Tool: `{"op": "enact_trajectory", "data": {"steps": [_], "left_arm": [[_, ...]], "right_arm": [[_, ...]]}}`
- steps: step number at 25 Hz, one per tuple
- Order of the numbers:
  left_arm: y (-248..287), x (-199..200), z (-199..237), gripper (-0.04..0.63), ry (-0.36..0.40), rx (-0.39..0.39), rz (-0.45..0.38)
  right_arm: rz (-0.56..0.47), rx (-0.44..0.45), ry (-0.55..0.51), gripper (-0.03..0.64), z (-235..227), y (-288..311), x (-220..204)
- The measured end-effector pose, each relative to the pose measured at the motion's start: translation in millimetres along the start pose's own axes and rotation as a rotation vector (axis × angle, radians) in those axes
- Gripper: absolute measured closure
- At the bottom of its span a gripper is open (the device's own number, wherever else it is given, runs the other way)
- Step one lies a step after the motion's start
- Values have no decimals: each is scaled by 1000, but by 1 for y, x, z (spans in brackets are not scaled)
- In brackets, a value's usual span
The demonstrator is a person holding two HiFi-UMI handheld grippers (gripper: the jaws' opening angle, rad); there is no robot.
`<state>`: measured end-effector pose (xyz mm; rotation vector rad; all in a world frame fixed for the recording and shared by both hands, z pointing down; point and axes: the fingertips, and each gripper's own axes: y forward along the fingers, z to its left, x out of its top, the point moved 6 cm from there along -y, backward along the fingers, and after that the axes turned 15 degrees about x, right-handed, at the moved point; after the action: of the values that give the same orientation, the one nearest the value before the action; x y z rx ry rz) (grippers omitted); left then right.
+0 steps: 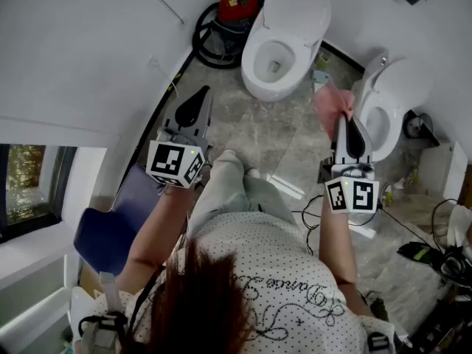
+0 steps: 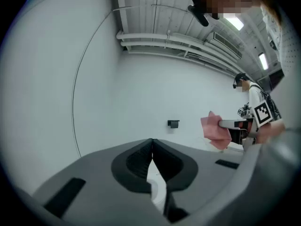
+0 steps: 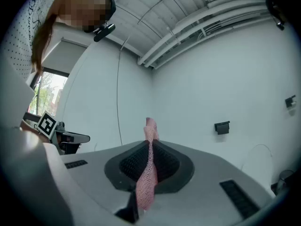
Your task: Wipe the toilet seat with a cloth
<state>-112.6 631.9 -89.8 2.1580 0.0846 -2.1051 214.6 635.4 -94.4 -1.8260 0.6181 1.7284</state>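
Seen from above, a person faces a white toilet (image 1: 289, 13) with its lid up. The right claw (image 1: 345, 121), to the right of the toilet and nearer the person, is clamped on a pink cloth (image 1: 332, 105). The cloth is held in the air, clear of the toilet seat (image 1: 254, 57). The left claw (image 1: 200, 98), to the left of the toilet, is closed with nothing in it.

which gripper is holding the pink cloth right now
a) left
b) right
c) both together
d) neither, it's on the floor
B: in the right gripper view the right gripper is shut on the pink cloth, which sticks out past its tips, while the left gripper is shut with nothing between its jaws.
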Motion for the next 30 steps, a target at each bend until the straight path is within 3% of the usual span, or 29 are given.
{"op": "enact_trajectory", "data": {"steps": [21, 30], "left_arm": [[23, 18, -4, 595, -6, 6, -19], [88, 8, 4, 595, -17, -13, -5]], "right_arm": [[-63, 47, 47, 586, -22, 32, 2], [-61, 3, 62, 586, -64, 65, -7]]}}
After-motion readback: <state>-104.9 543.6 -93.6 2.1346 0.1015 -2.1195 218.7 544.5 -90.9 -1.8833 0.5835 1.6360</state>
